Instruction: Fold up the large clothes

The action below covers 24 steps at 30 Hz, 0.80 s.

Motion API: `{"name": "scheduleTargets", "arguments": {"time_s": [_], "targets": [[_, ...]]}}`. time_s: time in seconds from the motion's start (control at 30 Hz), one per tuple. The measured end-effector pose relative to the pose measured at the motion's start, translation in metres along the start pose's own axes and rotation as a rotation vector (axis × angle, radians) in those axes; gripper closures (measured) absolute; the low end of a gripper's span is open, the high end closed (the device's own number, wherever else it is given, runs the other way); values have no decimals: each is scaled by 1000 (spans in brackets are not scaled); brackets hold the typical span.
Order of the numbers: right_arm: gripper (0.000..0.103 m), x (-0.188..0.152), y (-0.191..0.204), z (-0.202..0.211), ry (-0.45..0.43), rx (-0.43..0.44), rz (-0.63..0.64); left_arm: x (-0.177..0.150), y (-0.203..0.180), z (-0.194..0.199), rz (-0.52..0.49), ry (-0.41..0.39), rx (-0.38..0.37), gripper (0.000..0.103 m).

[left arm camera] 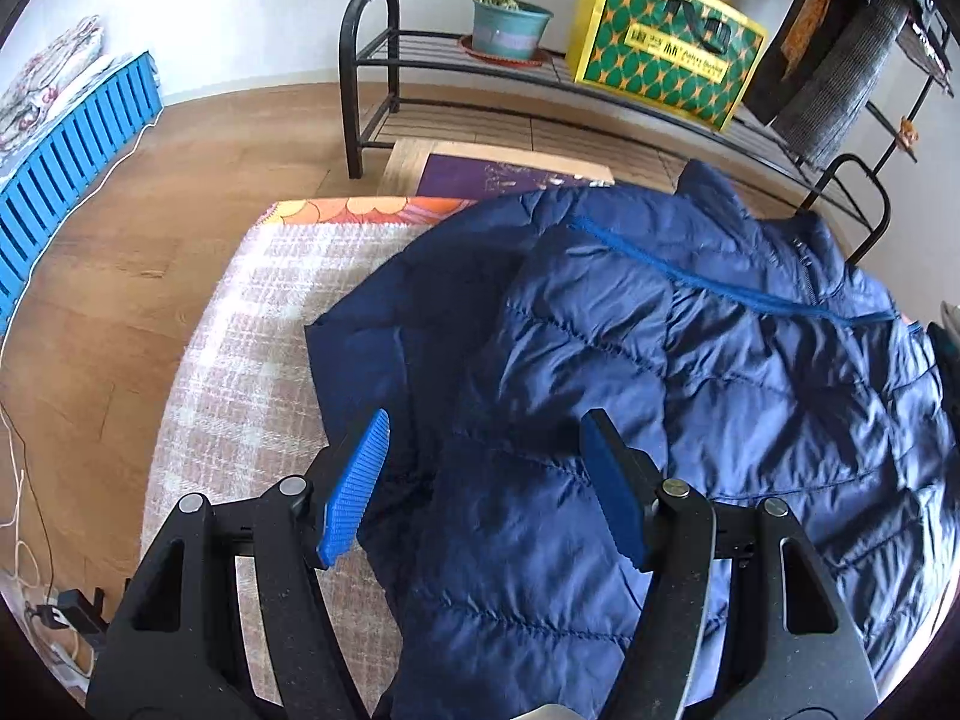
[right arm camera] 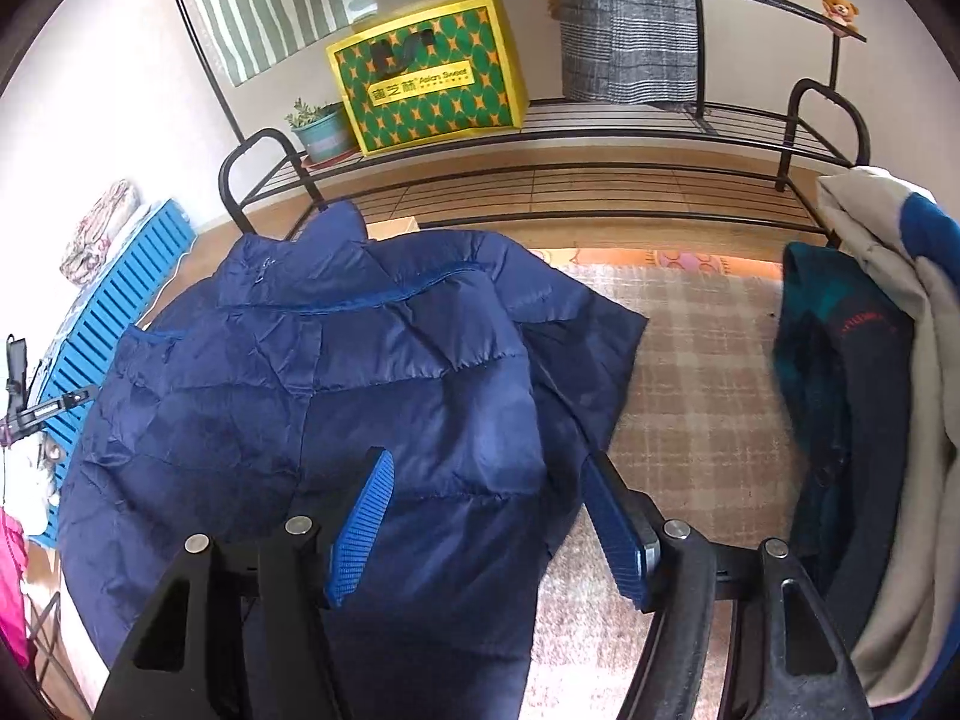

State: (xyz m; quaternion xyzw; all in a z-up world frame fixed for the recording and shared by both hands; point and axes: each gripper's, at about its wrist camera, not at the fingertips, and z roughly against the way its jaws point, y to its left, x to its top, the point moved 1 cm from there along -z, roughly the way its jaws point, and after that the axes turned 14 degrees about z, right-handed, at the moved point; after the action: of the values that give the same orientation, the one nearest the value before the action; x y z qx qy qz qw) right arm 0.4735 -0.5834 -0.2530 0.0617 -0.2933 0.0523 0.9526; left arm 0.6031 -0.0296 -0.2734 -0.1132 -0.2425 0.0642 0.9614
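Observation:
A navy blue puffer jacket (left arm camera: pixel 660 372) lies spread on a plaid blanket (left arm camera: pixel 252 324), collar towards the far rack, with parts of it folded over its body. My left gripper (left arm camera: pixel 486 426) is open and empty, hovering over the jacket's near left part. In the right wrist view the same jacket (right arm camera: pixel 336 396) covers the left half of the blanket (right arm camera: pixel 690 390). My right gripper (right arm camera: pixel 489 462) is open and empty above the jacket's near right edge.
A black metal rack (right arm camera: pixel 600 192) stands beyond the blanket with a yellow-green bag (right arm camera: pixel 426 72) and a potted plant (left arm camera: pixel 507 24). A pile of other clothes (right arm camera: pixel 864 396) lies at the blanket's right. A blue slatted crate (left arm camera: pixel 66 156) is at the left. Wood floor (left arm camera: pixel 150 240) surrounds.

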Motion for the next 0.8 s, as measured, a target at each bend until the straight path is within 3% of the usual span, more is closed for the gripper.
{"name": "scheduleTargets", "arguments": {"time_s": [0.03, 0.07, 0.13, 0.17, 0.23, 0.3, 0.47, 0.6, 0.8], "targets": [[36, 1, 1, -4, 11, 2, 5, -2, -1, -4, -3, 4, 12, 41], [39, 2, 3, -7, 23, 2, 15, -4, -3, -8, -9, 7, 18, 62], [67, 3, 8, -11, 38, 2, 46, -7, -7, -13, -24, 8, 28, 90], [72, 3, 11, -12, 39, -8, 60, -9, -8, -13, -36, -6, 46, 98], [94, 4, 17, -9, 35, -37, 94, -11, -13, -10, -63, -35, 65, 101], [98, 6, 24, -5, 27, -66, 130, -10, -19, -4, -86, -72, 84, 102], [101, 18, 29, 11, -24, -158, 173, 8, -35, 18, -148, -181, 125, 103], [102, 37, 29, 21, -91, -226, 180, 31, -42, 27, -125, -258, 135, 103], [102, 60, 17, -11, -65, -283, 139, 47, -52, -7, -96, -252, 188, 103]]}}
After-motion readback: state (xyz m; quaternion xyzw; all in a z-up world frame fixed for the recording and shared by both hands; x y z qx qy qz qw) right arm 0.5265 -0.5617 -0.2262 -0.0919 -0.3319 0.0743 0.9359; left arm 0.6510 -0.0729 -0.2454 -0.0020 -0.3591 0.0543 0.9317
